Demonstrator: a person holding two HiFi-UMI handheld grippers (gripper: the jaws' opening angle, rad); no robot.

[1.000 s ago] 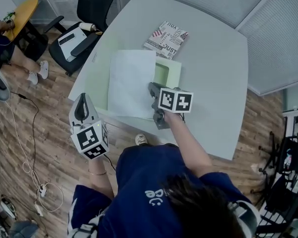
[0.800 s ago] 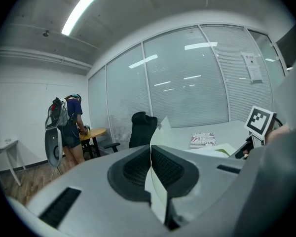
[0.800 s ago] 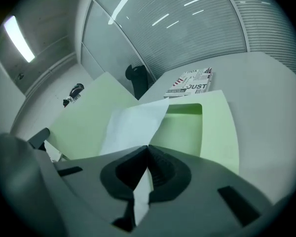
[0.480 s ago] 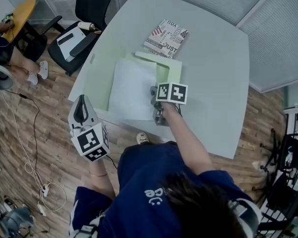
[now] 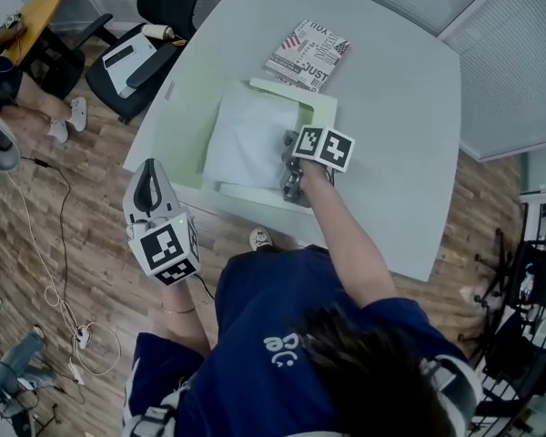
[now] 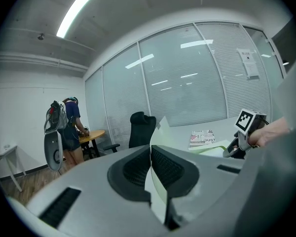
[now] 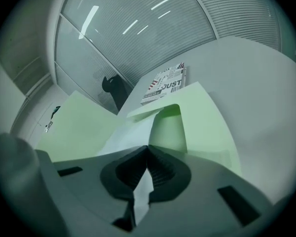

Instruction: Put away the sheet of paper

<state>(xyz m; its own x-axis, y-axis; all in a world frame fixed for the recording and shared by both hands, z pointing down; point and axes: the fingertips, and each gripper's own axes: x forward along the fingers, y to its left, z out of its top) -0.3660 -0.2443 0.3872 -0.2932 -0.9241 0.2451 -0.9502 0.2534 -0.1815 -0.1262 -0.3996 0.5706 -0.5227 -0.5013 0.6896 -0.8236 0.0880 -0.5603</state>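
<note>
Sheet of paper (image 5: 246, 144) lies on the open green folder (image 5: 320, 116), long axis roughly six to twelve; right gripper (image 5: 288, 144) is clamped on its three o'clock edge, so nearer; left gripper (image 5: 150, 167), at eight o'clock, pinches the folder's cover.

The white sheet of paper (image 5: 250, 139) lies flat inside an open pale-green folder (image 5: 320, 115) on the table (image 5: 400, 107) — blank side up. Narrow green flaps run along its far and near edges, and the folder's thin cover spreads out to the left.
</note>
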